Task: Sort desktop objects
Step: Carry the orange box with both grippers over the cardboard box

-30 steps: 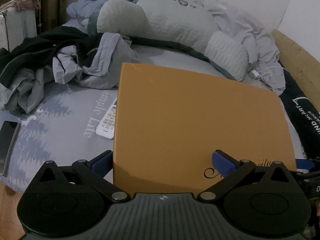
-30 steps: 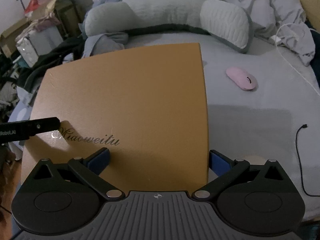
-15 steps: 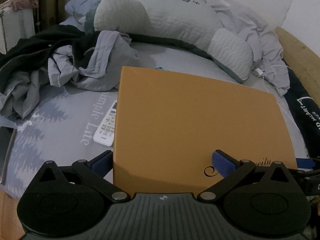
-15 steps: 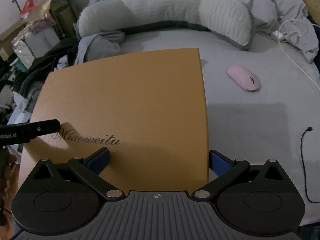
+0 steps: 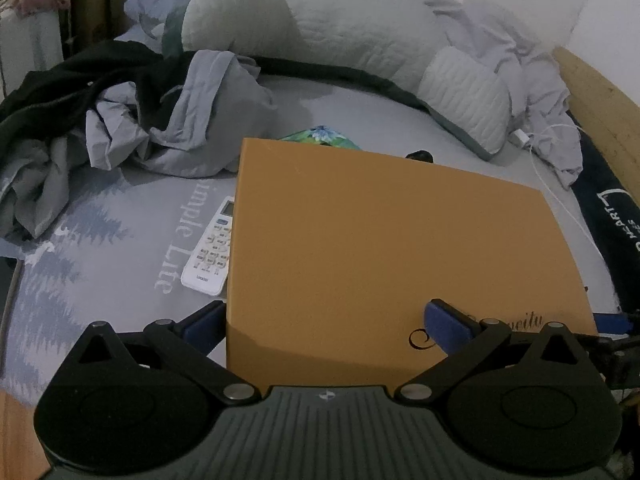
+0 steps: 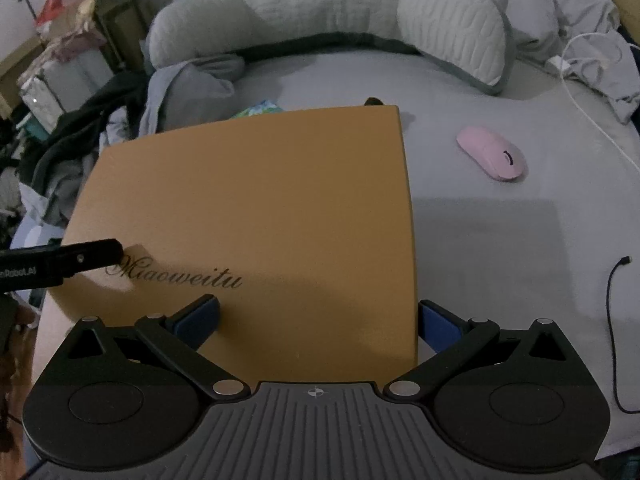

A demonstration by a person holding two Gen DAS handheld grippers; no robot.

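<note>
- Left gripper [image 5: 326, 320]: blue-padded fingers spread wide, one outside the left edge of the orange box lid [image 5: 384, 256], the other over its top face near the printed script; whether the pads press on the lid cannot be told.
- Right gripper [image 6: 318, 320]: fingers likewise wide apart, the left one over the lid [image 6: 256, 216] just below the script, the right one outside the lid's right edge; contact cannot be told. Tip of the left tool enters this view from the left, over the start of the script.
- Orange box lid: flat, rectangular, near edge at both grippers, spanning the middle of the bed sheet [image 6: 480, 248] and casting a shadow on the sheet to its right.
- White remote control [image 5: 208, 248]: lying on the printed sheet just beside the lid's left edge, partly hidden by it.
- Green patterned item [image 5: 320, 138] and a small dark object [image 5: 419, 156]: showing just past the lid's far edge.
- Pink mouse [image 6: 492, 154]: on the sheet, right of the lid and apart from it.
- Black cable [image 6: 610, 320]: at the right margin, well apart from the lid.
- Grey backrest cushion [image 5: 360, 28] and crumpled clothes [image 5: 172, 116]: along the far side of the bed.
</note>
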